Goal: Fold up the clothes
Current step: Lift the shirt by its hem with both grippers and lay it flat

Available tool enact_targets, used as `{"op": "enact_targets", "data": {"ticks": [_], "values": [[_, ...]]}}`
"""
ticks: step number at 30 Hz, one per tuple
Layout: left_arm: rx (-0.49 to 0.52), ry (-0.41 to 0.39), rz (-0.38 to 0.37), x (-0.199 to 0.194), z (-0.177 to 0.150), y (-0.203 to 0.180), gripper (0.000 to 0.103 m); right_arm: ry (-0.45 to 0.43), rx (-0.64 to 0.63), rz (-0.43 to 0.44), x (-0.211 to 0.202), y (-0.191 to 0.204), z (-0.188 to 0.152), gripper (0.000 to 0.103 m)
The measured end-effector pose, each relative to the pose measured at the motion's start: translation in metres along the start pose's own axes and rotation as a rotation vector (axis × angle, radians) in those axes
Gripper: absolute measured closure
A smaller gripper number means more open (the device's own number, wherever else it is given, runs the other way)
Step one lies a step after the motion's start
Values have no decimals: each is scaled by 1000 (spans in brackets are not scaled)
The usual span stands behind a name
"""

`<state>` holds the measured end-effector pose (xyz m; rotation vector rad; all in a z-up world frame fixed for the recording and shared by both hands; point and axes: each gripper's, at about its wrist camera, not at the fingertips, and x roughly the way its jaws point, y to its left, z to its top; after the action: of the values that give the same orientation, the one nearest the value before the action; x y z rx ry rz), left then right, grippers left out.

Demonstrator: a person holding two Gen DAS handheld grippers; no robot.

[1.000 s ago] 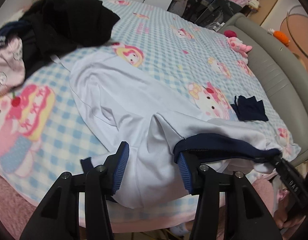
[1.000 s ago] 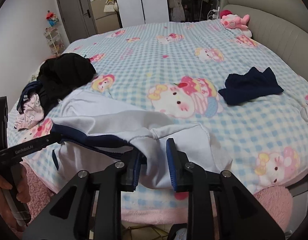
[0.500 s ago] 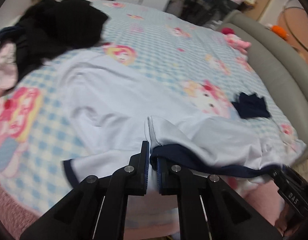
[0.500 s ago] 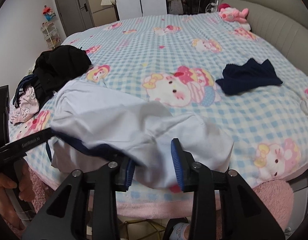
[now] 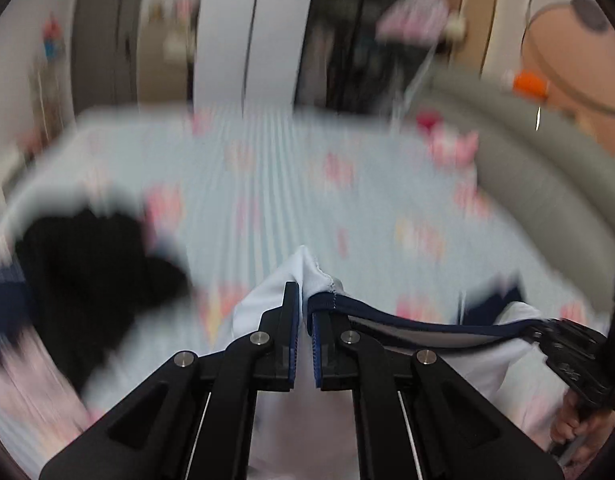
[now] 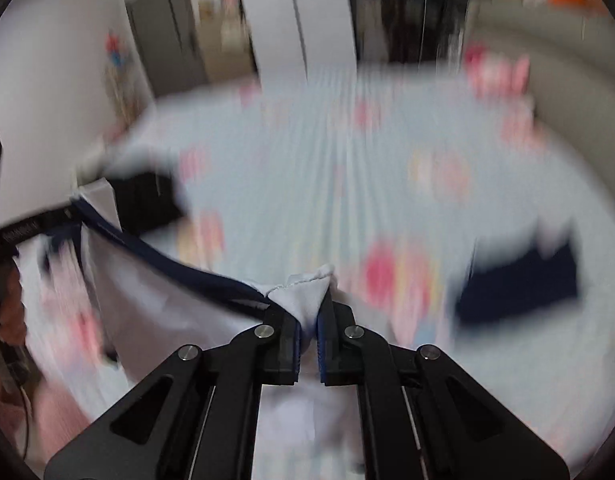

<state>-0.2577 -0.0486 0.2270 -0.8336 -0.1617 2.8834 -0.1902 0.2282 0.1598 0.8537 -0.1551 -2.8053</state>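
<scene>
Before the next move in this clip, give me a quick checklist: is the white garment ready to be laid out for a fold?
1. Left gripper shut on the white garment: ok.
2. Right gripper shut on the same garment, at a bunched corner: ok.
3. Navy trim runs stretched between the two grippers, not sagging: ok.
4. Garment hangs free of the black clothes pile: cannot tell, the view is blurred.
5. Open space on the checked bed cover ahead of the grippers: ok.
6. Small navy item lies off to the right, clear of the landing spot: ok.
</scene>
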Motion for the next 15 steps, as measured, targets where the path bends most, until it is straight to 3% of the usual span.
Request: {"op": "enact_targets", "data": {"ticks": [3,5,7,10,13,15], "values": [[83,-191,3,-78,78,-26,97,-195,-22,0,-25,8,95,99],[143,-274,27,-115,91,-36,97,-325,-29,-6,-59,18,117,98],[179,-298,50,-131,81,-38,96,-403,-30,17,-80,24,119,98],[188,-222,81,-114,32,-27,95,-361,-22,46,-75,30,87,97],[117,-49,79,-64,-53,-3,96,-229,0,40,-42,30,20,97],[33,110,52,-18,-130,18,96,-107,29,28,-12,26,-42,97]]}}
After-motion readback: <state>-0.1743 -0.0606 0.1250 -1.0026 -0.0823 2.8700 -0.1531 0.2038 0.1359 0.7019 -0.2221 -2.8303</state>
